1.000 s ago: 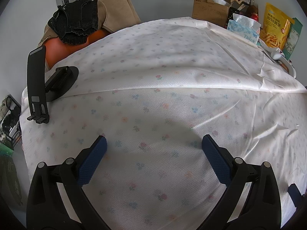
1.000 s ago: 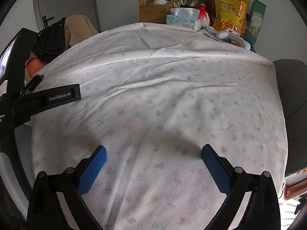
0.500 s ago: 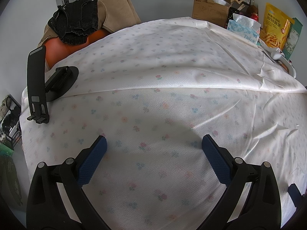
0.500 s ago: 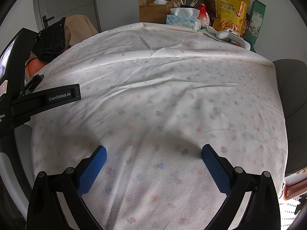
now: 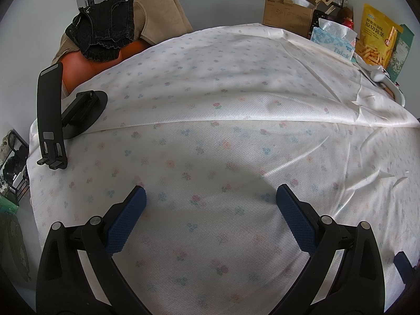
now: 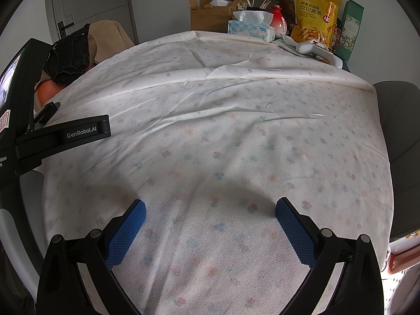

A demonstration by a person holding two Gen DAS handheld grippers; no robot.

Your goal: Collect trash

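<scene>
Floral tablecloth (image 5: 210,120) ahead unchanged since a second ago; left gripper (image 5: 211,219) and right gripper (image 6: 210,221) both spread wide, empty, no trash picked yet.

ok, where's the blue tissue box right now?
The blue tissue box sits at the table's far edge, right-of-centre in the right wrist view, between the brown cardboard box and the yellow snack bag.
</scene>
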